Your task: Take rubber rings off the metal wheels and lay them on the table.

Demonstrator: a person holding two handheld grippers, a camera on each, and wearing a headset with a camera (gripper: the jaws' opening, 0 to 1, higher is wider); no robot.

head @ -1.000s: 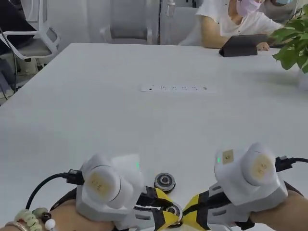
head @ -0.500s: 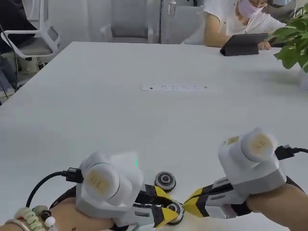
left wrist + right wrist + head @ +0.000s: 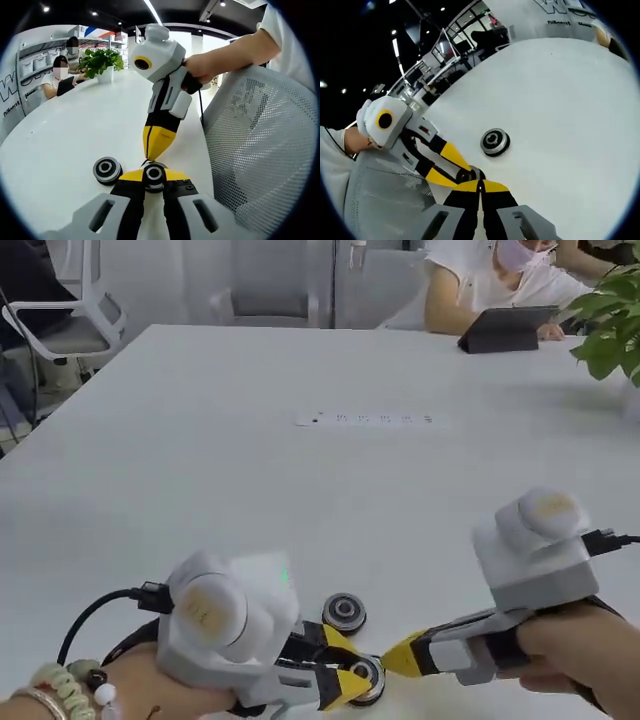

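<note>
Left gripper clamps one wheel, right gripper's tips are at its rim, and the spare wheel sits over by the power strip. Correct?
No. The head view shows the spare wheel lying right beside the left gripper, far from the power strip. The rest holds: left gripper clamping the other wheel, tips of the right gripper at its rim.

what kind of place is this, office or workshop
Probably an office meeting room: a long white table, an office chair beside it, and a person with a tablet at the far end.
</note>
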